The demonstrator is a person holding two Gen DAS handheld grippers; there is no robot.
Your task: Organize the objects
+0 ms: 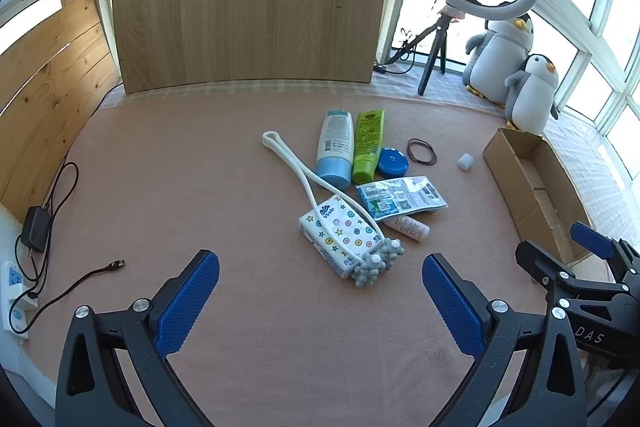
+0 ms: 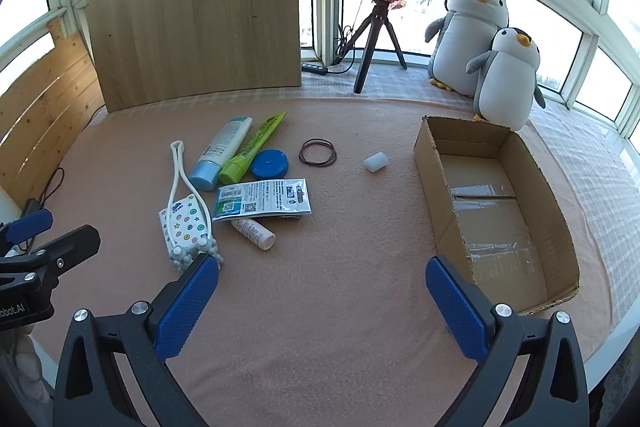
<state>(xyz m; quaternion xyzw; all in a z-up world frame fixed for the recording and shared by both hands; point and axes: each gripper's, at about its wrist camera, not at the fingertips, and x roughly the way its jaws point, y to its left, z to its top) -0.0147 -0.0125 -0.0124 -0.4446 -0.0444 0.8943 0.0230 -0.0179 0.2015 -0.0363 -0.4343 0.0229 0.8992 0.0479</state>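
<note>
both sets of tongs hang over the pink-covered counter (image 1: 200,187) with their blue pads spread wide, nothing between them: the left tongs (image 1: 320,303) low in the frame, the right tongs (image 2: 322,307) likewise. mid-frame lies a cluster: a blue tube (image 2: 221,153) beside a green tube (image 2: 254,147), a blue round lid (image 2: 270,163), a printed packet (image 2: 262,198), a tissue pack (image 2: 184,223) under a white massager (image 2: 188,195). at right sits the open cardboard box (image 2: 432,163), with hair ties (image 2: 317,152) and a small white cap (image 2: 375,161) between.
</note>
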